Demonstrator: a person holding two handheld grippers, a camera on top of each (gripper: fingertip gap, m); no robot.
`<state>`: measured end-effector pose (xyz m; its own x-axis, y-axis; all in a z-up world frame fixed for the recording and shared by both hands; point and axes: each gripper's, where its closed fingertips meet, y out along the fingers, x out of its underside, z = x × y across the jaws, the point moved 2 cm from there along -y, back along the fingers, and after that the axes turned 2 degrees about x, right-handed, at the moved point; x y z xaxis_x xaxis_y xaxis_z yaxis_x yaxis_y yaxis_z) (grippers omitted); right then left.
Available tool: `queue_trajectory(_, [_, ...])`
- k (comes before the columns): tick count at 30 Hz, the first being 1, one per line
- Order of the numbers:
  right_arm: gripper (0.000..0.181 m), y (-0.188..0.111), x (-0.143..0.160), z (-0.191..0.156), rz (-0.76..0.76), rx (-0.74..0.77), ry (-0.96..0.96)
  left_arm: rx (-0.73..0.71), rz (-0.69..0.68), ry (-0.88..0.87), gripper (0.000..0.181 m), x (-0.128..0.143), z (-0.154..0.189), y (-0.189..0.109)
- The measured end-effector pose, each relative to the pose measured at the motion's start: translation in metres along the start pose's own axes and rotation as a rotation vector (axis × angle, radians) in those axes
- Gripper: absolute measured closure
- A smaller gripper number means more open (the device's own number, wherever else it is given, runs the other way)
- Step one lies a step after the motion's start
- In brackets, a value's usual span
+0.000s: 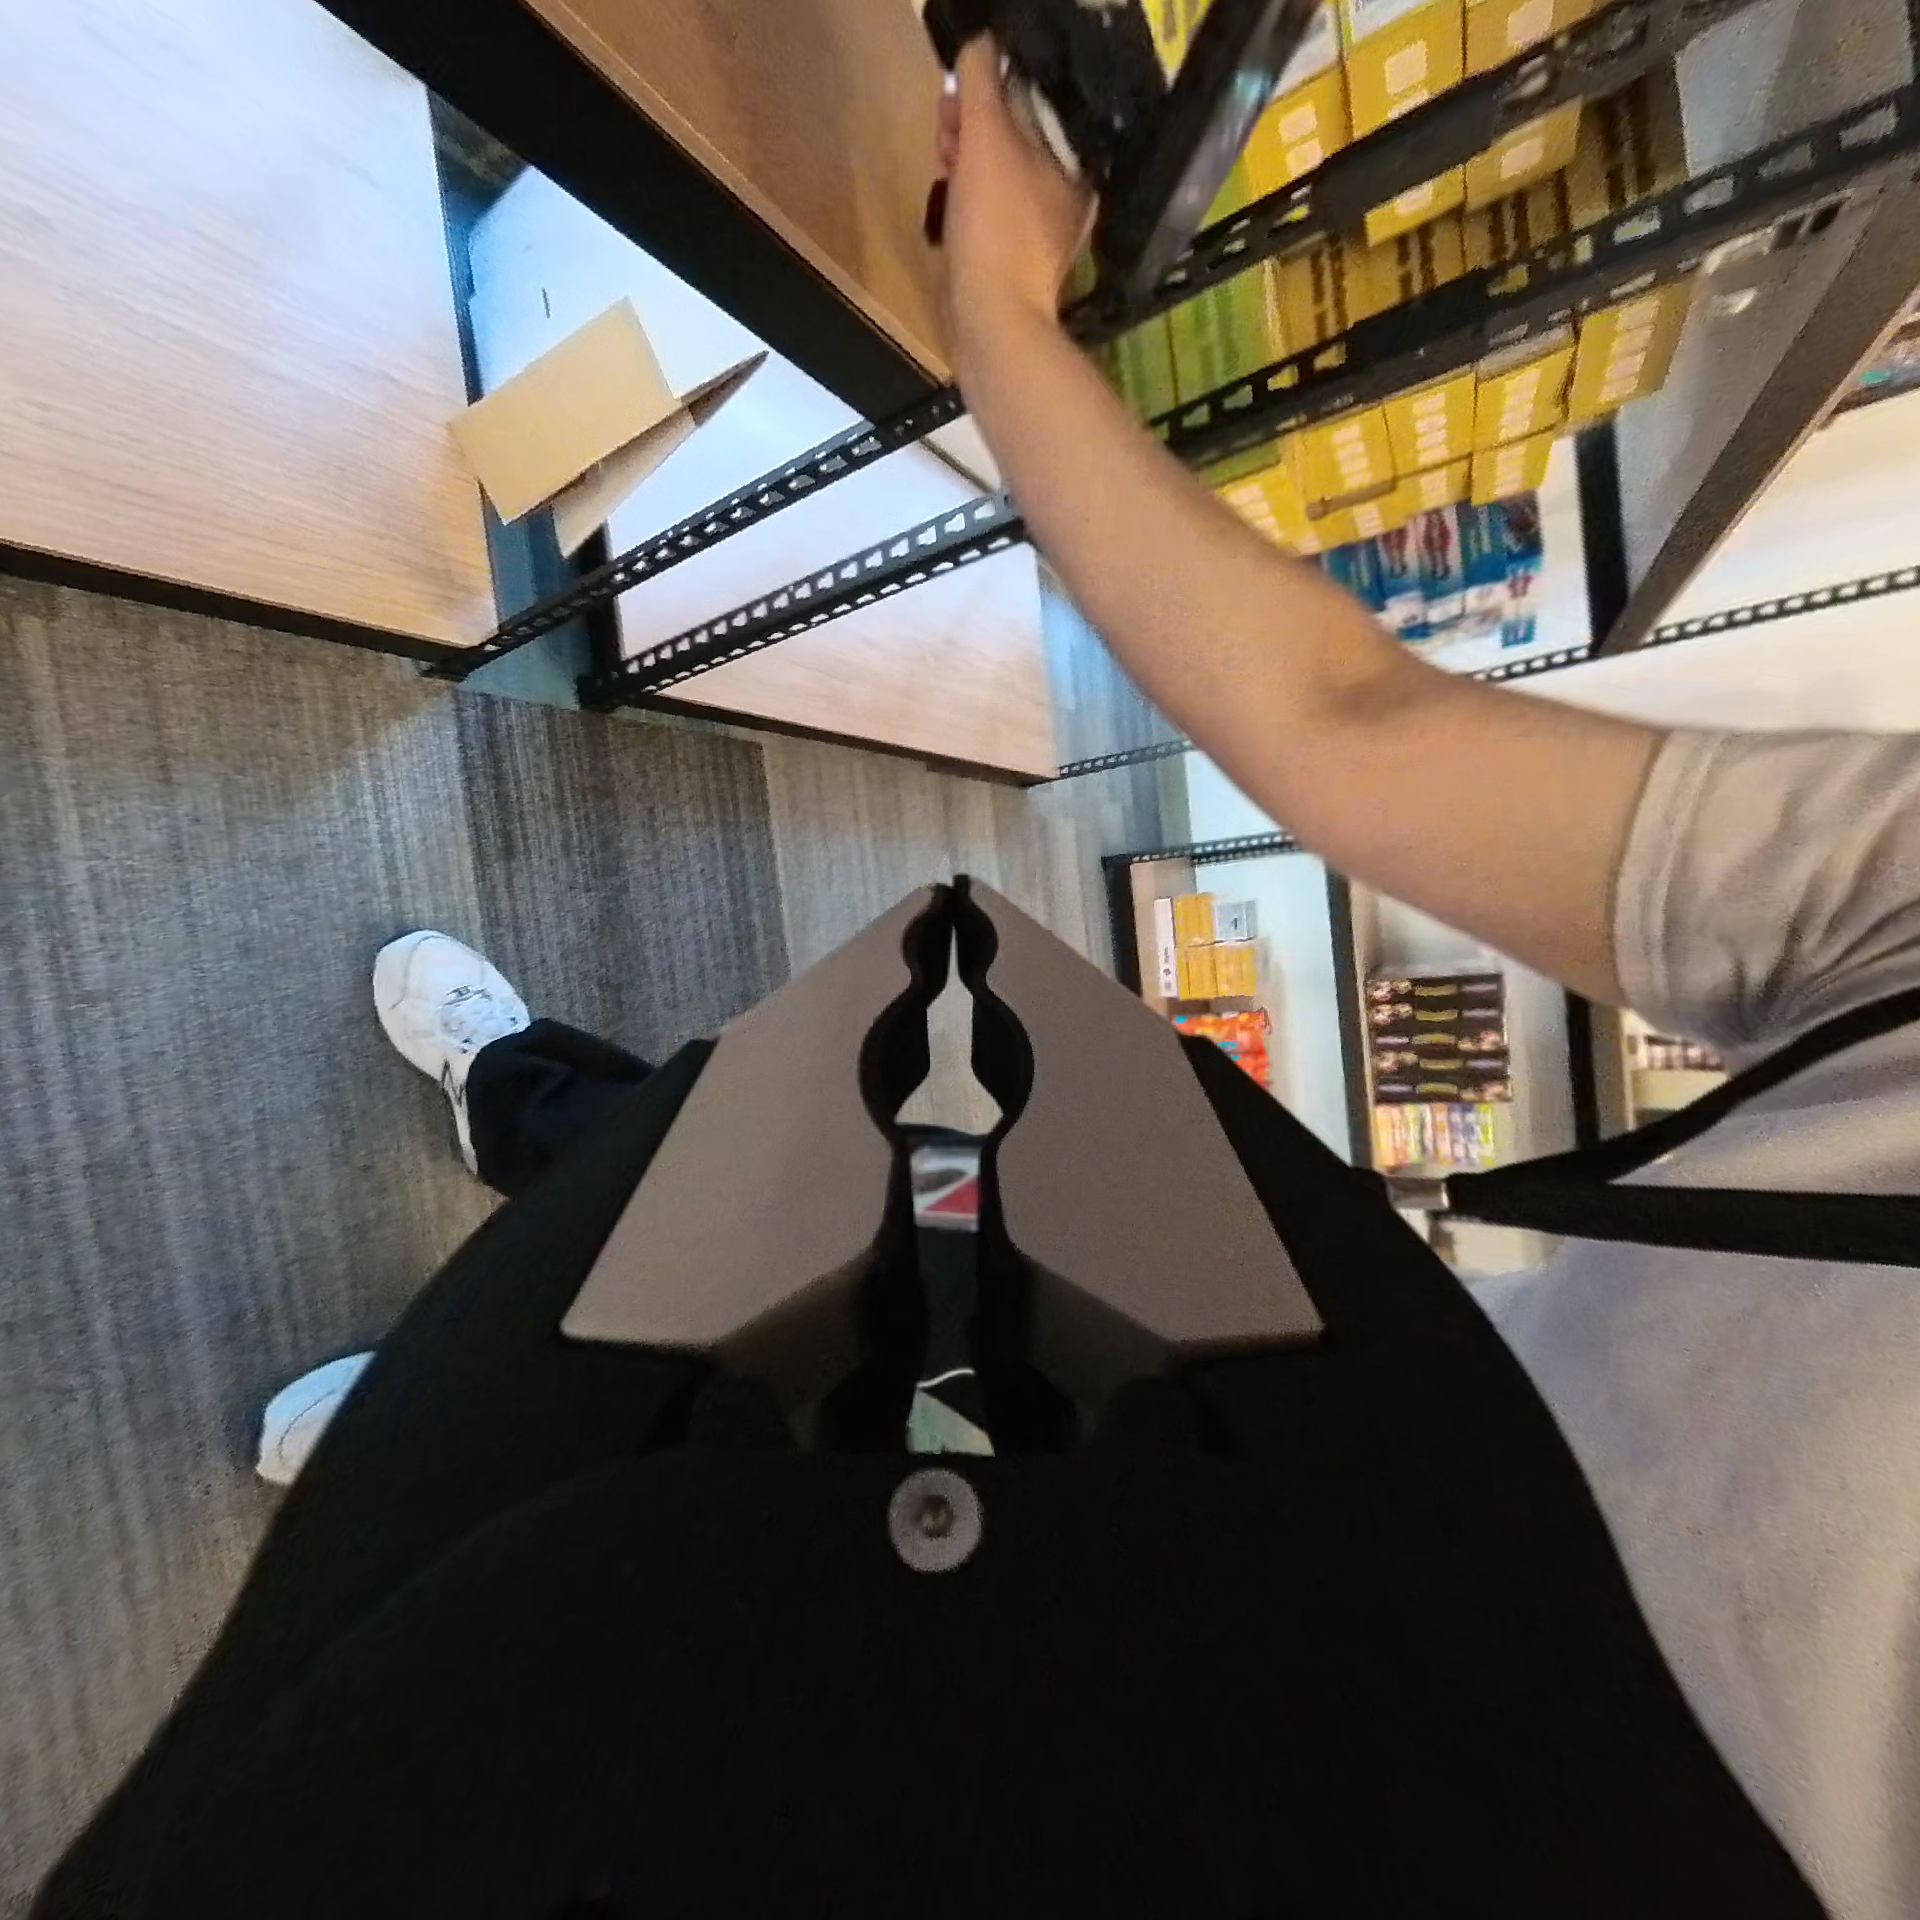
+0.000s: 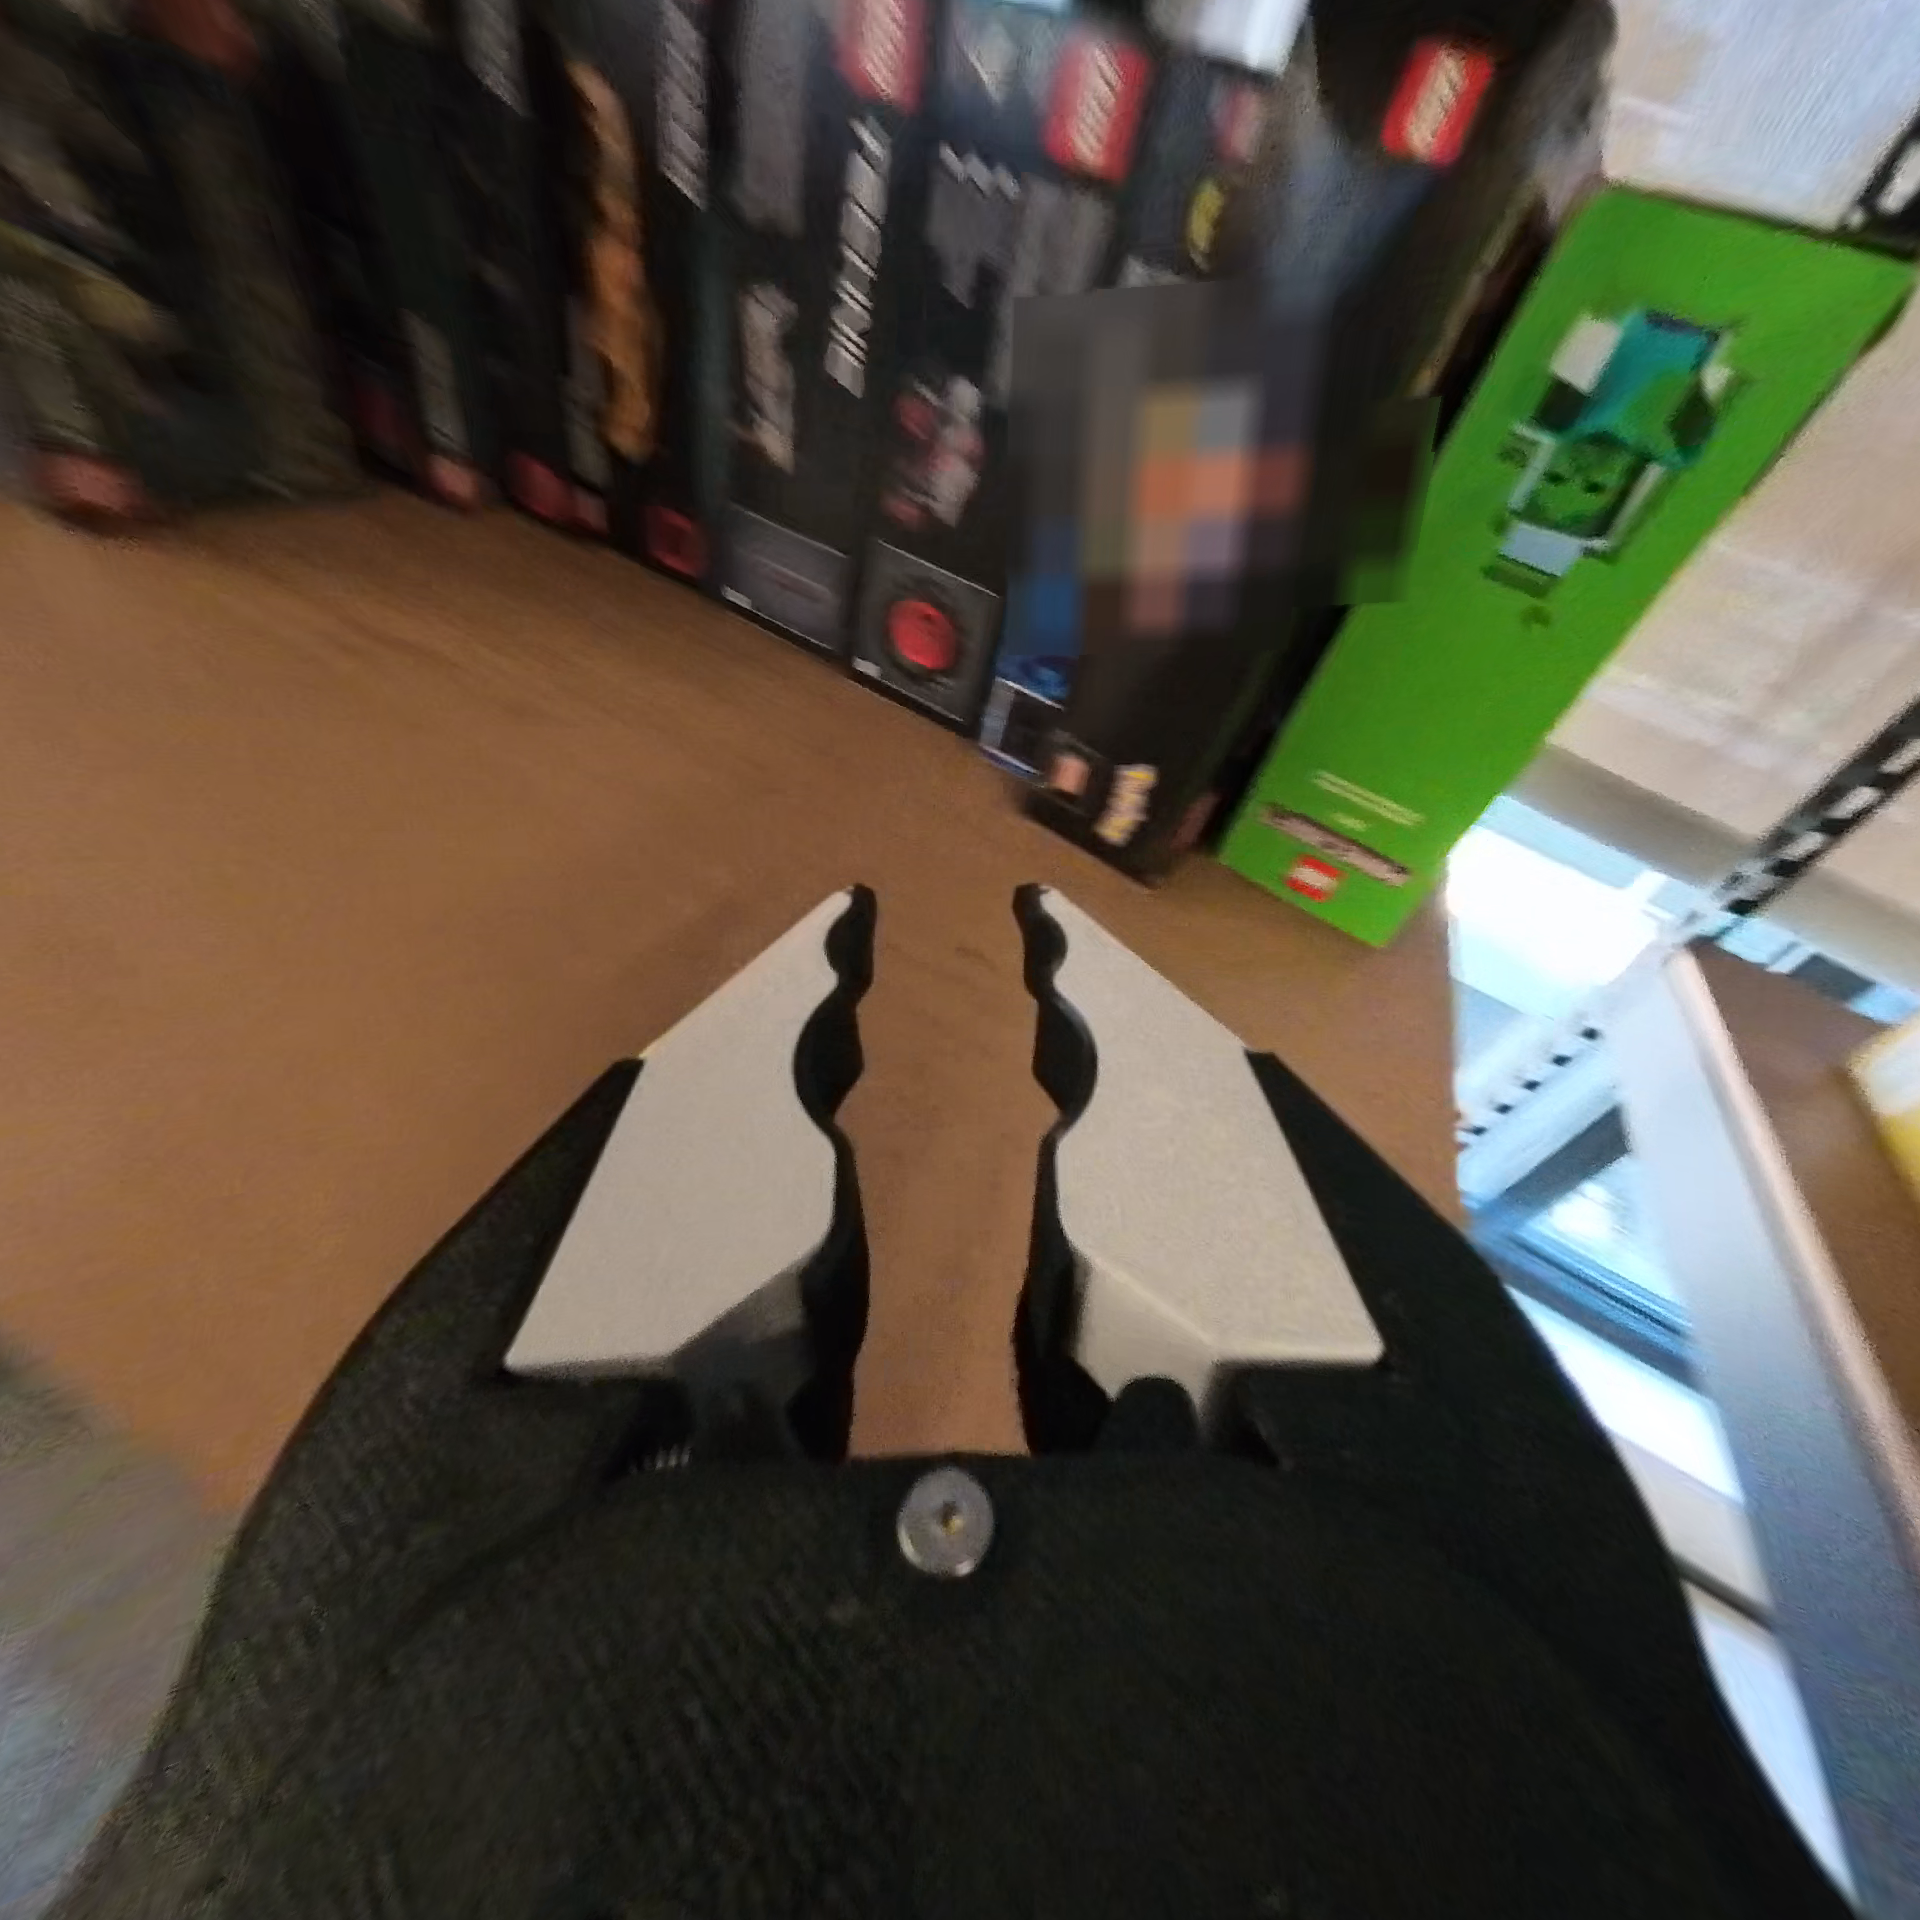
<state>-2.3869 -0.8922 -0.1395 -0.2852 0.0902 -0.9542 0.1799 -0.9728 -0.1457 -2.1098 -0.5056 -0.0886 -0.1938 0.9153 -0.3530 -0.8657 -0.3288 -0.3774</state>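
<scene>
Left hand-held gripper clenched above ribbed grey carpet; right hand-held gripper released over smooth wooden shelf

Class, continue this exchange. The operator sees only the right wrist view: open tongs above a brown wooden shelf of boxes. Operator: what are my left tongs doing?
Observer: The left tongs are shut, pointing down at the grey carpet floor.
Operator: Anything close by?
Observer: A white sneaker stands on that carpet, left of the tips.
Operator: What else shows?
Observer: A bare hand reaches up beside stacked yellow cardboard boxes.
</scene>
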Motion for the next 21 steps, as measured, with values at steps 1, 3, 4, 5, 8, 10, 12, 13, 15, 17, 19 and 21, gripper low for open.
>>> queue_trajectory(1, [0.157, -0.025, -0.005, -0.021, 0.032, -0.04, 0.028, -0.004, -0.002, 0.012, 0.181, 0.004, 0.003, -0.007])
queue_trajectory(3, [0.164, -0.076, -0.004, -0.061, 0.068, -0.124, 0.086, -0.018, 0.001, 0.037, 0.181, 0.011, 0.004, -0.017])
queue_trajectory(4, [0.165, -0.1, 0.002, -0.08, 0.067, -0.166, 0.113, -0.03, 0.008, 0.049, 0.181, 0.015, 0.002, -0.02])
queue_trajectory(5, [0.168, -0.123, 0.013, -0.097, 0.05, -0.196, 0.135, -0.041, 0.019, 0.057, 0.181, 0.017, -0.001, -0.022])
queue_trajectory(8, [0.171, -0.184, 0.047, -0.141, -0.016, -0.285, 0.078, -0.023, 0.056, 0.03, 0.181, 0.021, -0.004, -0.017])
queue_trajectory(10, [0.175, -0.214, 0.058, -0.151, -0.025, -0.303, -0.027, 0.02, 0.088, 0.026, 0.181, 0.018, 0.004, -0.007])
queue_trajectory(12, [0.176, -0.235, 0.059, -0.149, -0.019, -0.324, -0.068, 0.03, 0.105, 0.075, 0.181, 0.013, 0.015, 0.004])
queue_trajectory(13, [0.177, -0.242, 0.057, -0.144, -0.013, -0.329, -0.071, 0.022, 0.102, 0.108, 0.181, 0.011, 0.019, 0.01])
queue_trajectory(15, [0.178, -0.248, 0.054, -0.124, -0.004, -0.307, -0.075, 0.009, 0.093, 0.159, 0.181, 0.009, 0.027, 0.023])
queue_trajectory(17, [0.178, -0.25, 0.051, -0.097, 0.004, -0.256, -0.071, 0.024, 0.084, 0.184, 0.181, 0.007, 0.036, 0.035])
queue_trajectory(19, [0.178, -0.251, 0.049, -0.07, 0.008, -0.208, -0.029, 0.033, 0.076, 0.203, 0.181, 0.005, 0.044, 0.047])
queue_trajectory(21, [0.179, -0.256, 0.049, -0.048, 0.009, -0.17, 0.016, 0.043, 0.072, 0.217, 0.181, 0.003, 0.051, 0.057])
